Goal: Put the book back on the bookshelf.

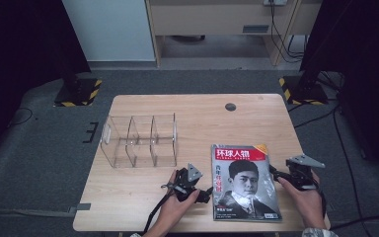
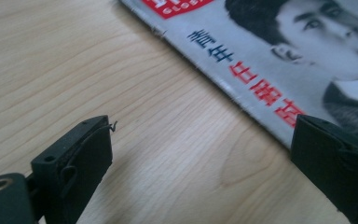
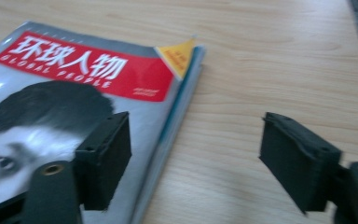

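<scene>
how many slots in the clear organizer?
3. In the organizer, side by side: left slot, middle slot, right slot. All empty, none hidden.

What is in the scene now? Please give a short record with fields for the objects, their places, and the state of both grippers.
surface: light wooden table
magazine: glossy magazine with red title band and portrait cover, flat at the table's near right
organiser: clear plastic organiser with three compartments, left of the magazine, apart from it
left gripper: open, at the magazine's left edge
right gripper: open, astride the magazine's right edge
held: nothing
</scene>
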{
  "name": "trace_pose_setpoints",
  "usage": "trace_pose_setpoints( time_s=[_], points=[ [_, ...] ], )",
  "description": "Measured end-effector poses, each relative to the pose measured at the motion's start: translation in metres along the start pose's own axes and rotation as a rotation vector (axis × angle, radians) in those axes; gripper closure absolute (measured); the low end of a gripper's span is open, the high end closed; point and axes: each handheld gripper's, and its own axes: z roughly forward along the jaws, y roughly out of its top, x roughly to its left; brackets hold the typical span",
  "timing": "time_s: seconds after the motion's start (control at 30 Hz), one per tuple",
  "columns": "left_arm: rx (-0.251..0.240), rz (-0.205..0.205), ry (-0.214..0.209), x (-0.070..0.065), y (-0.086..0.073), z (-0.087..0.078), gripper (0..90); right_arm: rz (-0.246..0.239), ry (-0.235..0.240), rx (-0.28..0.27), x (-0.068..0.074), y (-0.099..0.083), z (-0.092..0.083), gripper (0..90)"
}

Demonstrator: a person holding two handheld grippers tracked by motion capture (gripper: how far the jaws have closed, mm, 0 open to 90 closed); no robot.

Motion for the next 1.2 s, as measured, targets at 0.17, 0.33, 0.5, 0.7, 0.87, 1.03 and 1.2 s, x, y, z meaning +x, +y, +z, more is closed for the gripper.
trace_pose_setpoints(
  time_s=[0.17,0.33,0.5,0.7,0.87,1.03,1.2],
  points=[
    [0.005,0.014,-0.023,-0.016,0.004,0.004,7.7,-0.027,0.056,0.03,0.008,-0.002,0.007,33.7],
    [-0.012,0.02,-0.018,-0.022,0.006,0.004,17.6,-0.032,0.088,0.043,0.013,-0.001,0.011,36.0],
    [-0.026,0.036,-0.029,-0.029,0.007,0.005,30.2,-0.055,0.103,0.059,0.018,-0.001,0.015,34.3],
    [0.016,0.086,-0.079,-0.042,0.004,0.014,36.2,-0.044,0.11,0.085,0.017,-0.003,0.022,27.4],
    [0.016,0.083,-0.056,-0.043,0.003,0.019,36.9,-0.041,0.123,0.091,0.017,-0.003,0.023,29.1],
    [0.017,0.072,-0.062,-0.041,0.004,0.02,37.4,-0.05,0.126,0.096,0.018,-0.004,0.024,30.4],
    [0.01,0.071,-0.058,-0.041,0.003,0.02,37.6,-0.047,0.13,0.066,0.018,-0.002,0.019,36.5]
  ],
)
